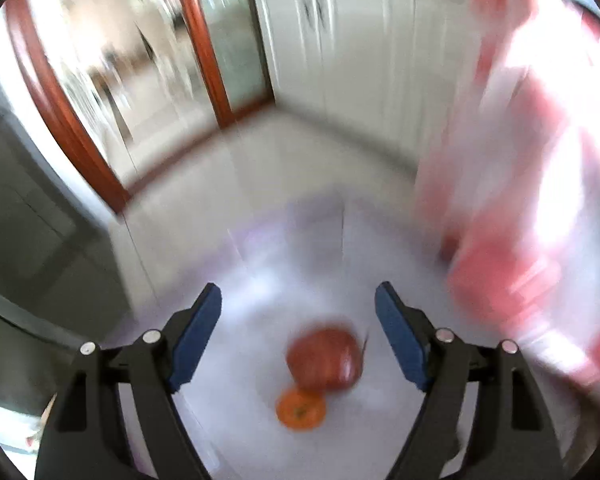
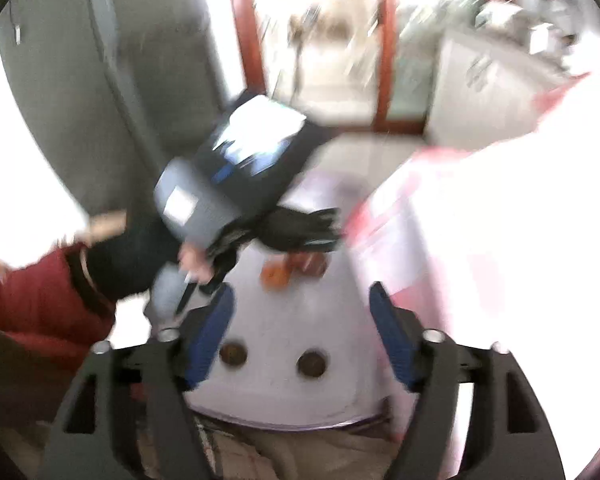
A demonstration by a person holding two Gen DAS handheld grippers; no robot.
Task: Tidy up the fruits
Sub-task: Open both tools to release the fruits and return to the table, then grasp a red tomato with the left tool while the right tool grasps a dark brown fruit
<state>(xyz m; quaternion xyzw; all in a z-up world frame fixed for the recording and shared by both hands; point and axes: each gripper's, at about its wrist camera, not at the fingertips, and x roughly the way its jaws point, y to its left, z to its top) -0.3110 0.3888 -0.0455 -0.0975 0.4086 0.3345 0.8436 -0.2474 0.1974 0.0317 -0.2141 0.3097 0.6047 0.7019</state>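
Both grippers stand released with nothing between their pads, which reads as a moment between grasps, with the fruit set down rather than carried.

In the left wrist view the left gripper (image 1: 298,300) has its blue pads spread wide over a pale surface (image 1: 260,280). An apple (image 1: 323,359) lies on that surface below and between the two fingers, closer to the camera than the pad tips and clear of both pads. An orange (image 1: 300,408) sits touching the apple on its near side. The two fruits being pressed together suggests they have been grouped on purpose, as the task asks. Heavy blur hides finer detail.

In the right wrist view the right gripper (image 2: 302,294) is likewise spread and empty. Two small round brown fruits (image 2: 233,354) lie side by side but apart on the surface between its fingers, near the surface's close edge; what kind they are is too blurred to tell. Farther off, toward the far edge, the orange and apple show under the other gripper's dark fingers. A red sleeve (image 2: 40,300) enters from the left. A pink and white sheet (image 2: 440,220), perhaps a bag, covers the right side.
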